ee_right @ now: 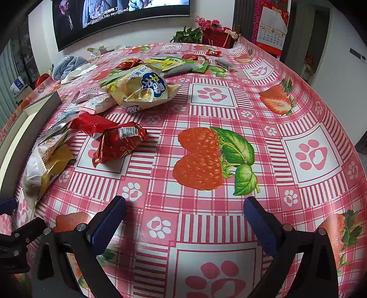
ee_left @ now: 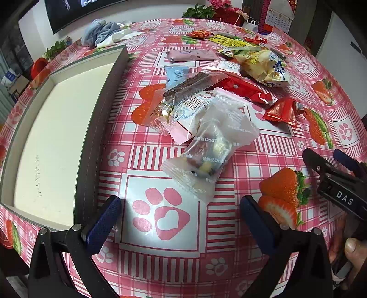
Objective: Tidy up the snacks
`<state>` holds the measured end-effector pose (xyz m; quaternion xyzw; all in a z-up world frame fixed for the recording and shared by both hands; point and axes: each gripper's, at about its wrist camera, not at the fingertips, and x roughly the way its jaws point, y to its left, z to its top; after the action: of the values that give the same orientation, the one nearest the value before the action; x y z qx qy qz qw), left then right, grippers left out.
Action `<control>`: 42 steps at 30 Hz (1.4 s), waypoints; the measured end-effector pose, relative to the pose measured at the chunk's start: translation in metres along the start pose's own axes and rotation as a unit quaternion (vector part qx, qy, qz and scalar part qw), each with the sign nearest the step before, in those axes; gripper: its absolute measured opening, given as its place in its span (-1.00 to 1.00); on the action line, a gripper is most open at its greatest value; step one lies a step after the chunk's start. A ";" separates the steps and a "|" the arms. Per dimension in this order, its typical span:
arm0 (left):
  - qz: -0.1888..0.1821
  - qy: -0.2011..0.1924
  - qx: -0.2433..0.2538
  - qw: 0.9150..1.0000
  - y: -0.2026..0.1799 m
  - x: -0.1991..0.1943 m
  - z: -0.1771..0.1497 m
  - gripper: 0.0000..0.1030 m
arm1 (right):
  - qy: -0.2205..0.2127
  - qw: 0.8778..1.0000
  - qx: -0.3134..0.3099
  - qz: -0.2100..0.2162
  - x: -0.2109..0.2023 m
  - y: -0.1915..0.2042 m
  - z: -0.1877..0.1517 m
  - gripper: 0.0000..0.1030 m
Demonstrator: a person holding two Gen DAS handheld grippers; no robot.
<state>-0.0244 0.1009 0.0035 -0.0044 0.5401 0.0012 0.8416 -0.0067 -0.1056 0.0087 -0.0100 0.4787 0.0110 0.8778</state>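
A heap of snack packets lies on the pink strawberry tablecloth (ee_left: 263, 155). Nearest my left gripper (ee_left: 181, 213) is a translucent white packet (ee_left: 206, 149), just beyond its open, empty fingers. Behind it lie a clear foil packet (ee_left: 183, 96), a long red packet (ee_left: 243, 89), a small red packet (ee_left: 282, 110) and a yellow bag (ee_left: 263, 66). An empty grey-walled box (ee_left: 107, 114) with a cream floor stands to the left. My right gripper (ee_right: 185, 213) is open over bare cloth, with the small red packet (ee_right: 121, 142) ahead on its left. It also shows as the right gripper (ee_left: 321, 153) in the left wrist view.
A blue cloth (ee_left: 101, 32) lies at the table's far left. Flowers (ee_right: 213, 27) and plants stand beyond the far edge, with a TV (ee_right: 119, 16) and a calendar (ee_right: 271, 34) on the wall. A person's thumb (ee_left: 353, 249) grips the right handle.
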 end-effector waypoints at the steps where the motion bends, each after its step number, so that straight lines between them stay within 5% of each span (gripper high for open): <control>1: 0.003 -0.008 0.000 1.000 0.000 0.000 0.000 1.00 | 0.000 1.000 0.000 0.000 0.000 0.000 0.000 0.98; 15: 0.002 -0.047 0.009 0.999 -0.001 0.018 0.035 1.00 | 0.000 1.000 -0.001 0.000 0.000 0.000 0.000 0.98; 30: -0.007 -0.069 0.022 0.997 -0.005 0.018 0.032 1.00 | 0.002 1.000 -0.002 -0.005 -0.001 0.001 0.000 0.98; 35: -0.007 -0.069 0.021 0.997 -0.005 0.018 0.031 1.00 | 0.000 0.999 0.009 0.045 -0.008 0.013 0.004 0.98; 42: -0.005 -0.070 0.019 0.997 -0.005 0.017 0.031 0.99 | 0.003 0.999 -0.020 0.035 -0.001 0.032 0.003 0.98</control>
<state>0.0112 0.0965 0.0010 0.0089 0.4802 -0.0127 0.8770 -0.0059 -0.0740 0.0109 -0.0105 0.4815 0.0513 0.8749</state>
